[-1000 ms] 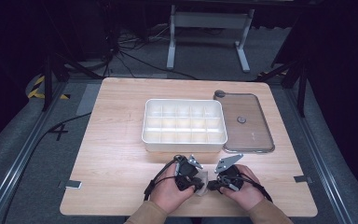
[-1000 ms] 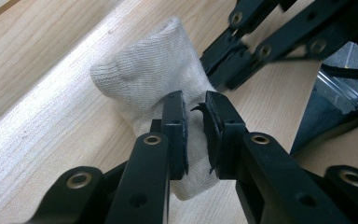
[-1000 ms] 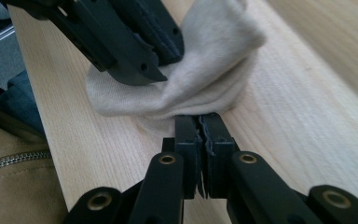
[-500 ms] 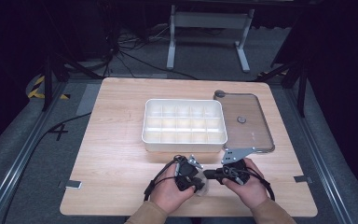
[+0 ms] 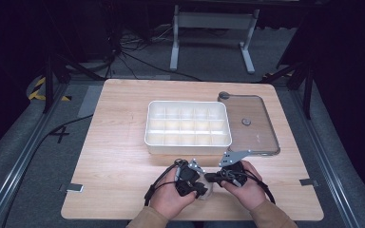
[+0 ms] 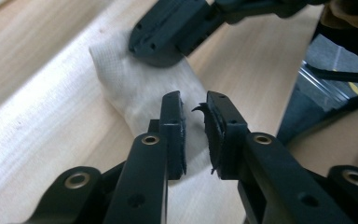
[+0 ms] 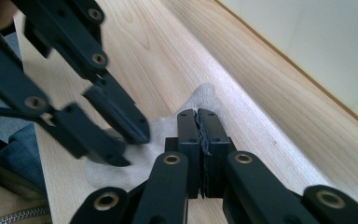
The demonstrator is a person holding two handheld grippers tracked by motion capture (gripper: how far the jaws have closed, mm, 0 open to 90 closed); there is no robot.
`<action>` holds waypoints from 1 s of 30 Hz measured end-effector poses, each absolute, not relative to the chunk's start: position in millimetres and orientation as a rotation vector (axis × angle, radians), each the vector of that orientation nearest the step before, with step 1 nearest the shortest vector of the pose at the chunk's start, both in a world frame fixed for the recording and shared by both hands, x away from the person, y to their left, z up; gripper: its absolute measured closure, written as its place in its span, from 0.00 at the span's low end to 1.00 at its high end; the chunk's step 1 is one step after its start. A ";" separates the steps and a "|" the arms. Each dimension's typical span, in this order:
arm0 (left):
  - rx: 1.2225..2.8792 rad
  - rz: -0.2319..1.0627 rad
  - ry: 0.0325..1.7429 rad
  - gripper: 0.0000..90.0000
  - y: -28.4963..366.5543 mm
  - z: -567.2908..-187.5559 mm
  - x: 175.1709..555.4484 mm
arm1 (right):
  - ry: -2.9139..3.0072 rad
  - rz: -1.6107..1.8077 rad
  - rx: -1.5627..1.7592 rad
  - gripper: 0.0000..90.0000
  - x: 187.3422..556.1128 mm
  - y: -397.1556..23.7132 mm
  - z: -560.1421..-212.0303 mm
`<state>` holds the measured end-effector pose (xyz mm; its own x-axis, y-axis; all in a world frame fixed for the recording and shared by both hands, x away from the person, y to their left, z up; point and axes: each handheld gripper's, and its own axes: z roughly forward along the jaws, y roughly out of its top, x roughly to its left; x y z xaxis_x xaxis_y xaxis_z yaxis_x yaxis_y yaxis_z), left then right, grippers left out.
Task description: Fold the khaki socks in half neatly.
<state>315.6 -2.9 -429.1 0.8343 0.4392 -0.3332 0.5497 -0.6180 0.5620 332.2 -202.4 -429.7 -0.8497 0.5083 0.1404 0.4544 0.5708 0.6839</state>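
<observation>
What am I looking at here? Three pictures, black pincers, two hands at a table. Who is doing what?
A person sits at a wooden table and holds a hand-worked pincer in each hand. One picture looks down from above; the other two come from cameras riding on each tool. On the table lie a white divided box and its clear lid beside it. Near the person lies a small white cloth. The right tool is shut and pinches the cloth; the left tool has a narrow gap above it.
</observation>
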 end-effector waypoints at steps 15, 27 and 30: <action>2.351 -0.193 0.765 0.94 -5.4 -442.2 310.7 | 2.768 1.095 0.893 0.99 333.6 -204.2 -439.6; 2.374 -0.151 0.755 0.95 -7.2 -441.8 306.9 | 2.670 1.212 0.997 0.64 330.7 -215.0 -421.5; 2.375 -0.147 0.756 0.95 -7.4 -441.7 306.1 | 2.669 1.213 1.025 0.57 332.7 -214.0 -425.3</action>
